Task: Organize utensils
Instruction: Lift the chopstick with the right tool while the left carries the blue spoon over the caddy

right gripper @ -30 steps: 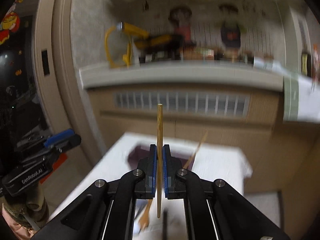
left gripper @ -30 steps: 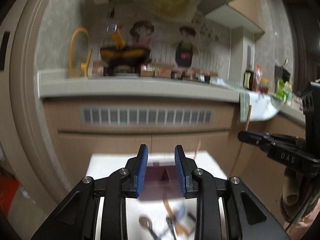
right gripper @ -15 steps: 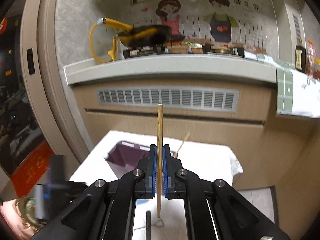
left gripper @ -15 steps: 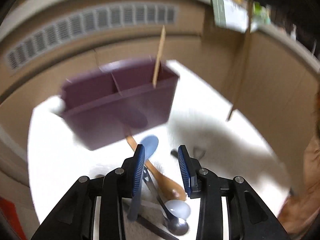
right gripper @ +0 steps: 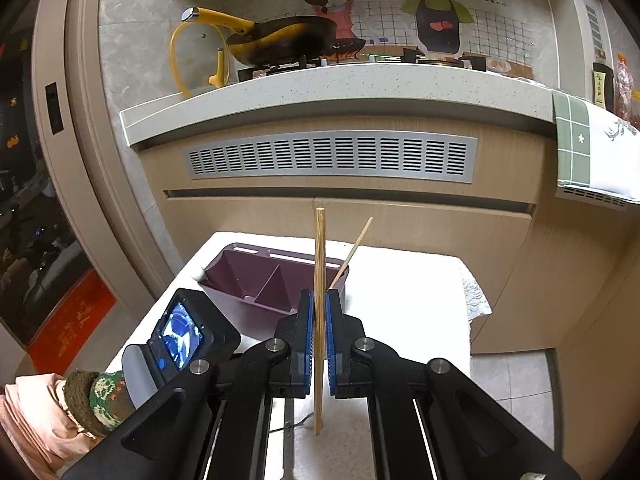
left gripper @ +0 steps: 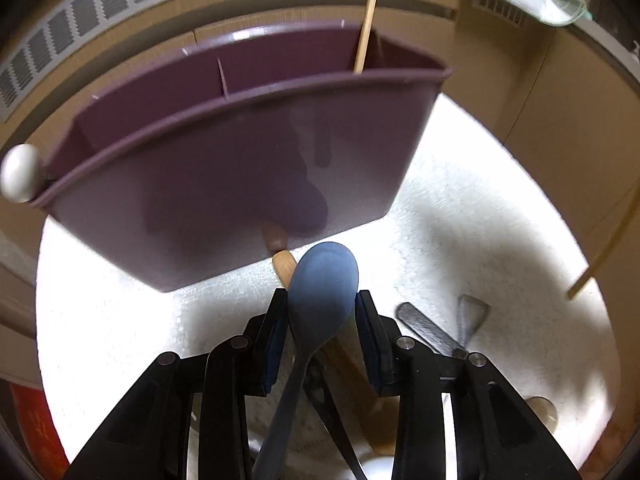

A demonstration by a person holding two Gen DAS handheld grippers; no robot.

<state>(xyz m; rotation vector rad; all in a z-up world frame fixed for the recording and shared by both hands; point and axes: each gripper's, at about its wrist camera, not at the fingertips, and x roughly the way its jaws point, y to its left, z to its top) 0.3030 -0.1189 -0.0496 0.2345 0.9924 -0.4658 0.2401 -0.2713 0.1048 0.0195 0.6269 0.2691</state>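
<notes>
**Layout on the tabletop**

Divided caddy (left gripper: pixel 248 160) at the far side of the tabletop (left gripper: pixel 460 216), in front of the cabinet (right gripper: pixel 400 220). One chopstick (left gripper: pixel 368 20) leaning in its right-hand compartment. Before the caddy, a spoon (left gripper: pixel 320 300) between the left gripper's (left gripper: pixel 322 312) fingers, lying over a wooden spoon (left gripper: pixel 286 268). To the right, a flat utensil (left gripper: pixel 428 328). Second chopstick (right gripper: pixel 319 320) upright in the right gripper (right gripper: pixel 319 332), nearer than the caddy.
</notes>
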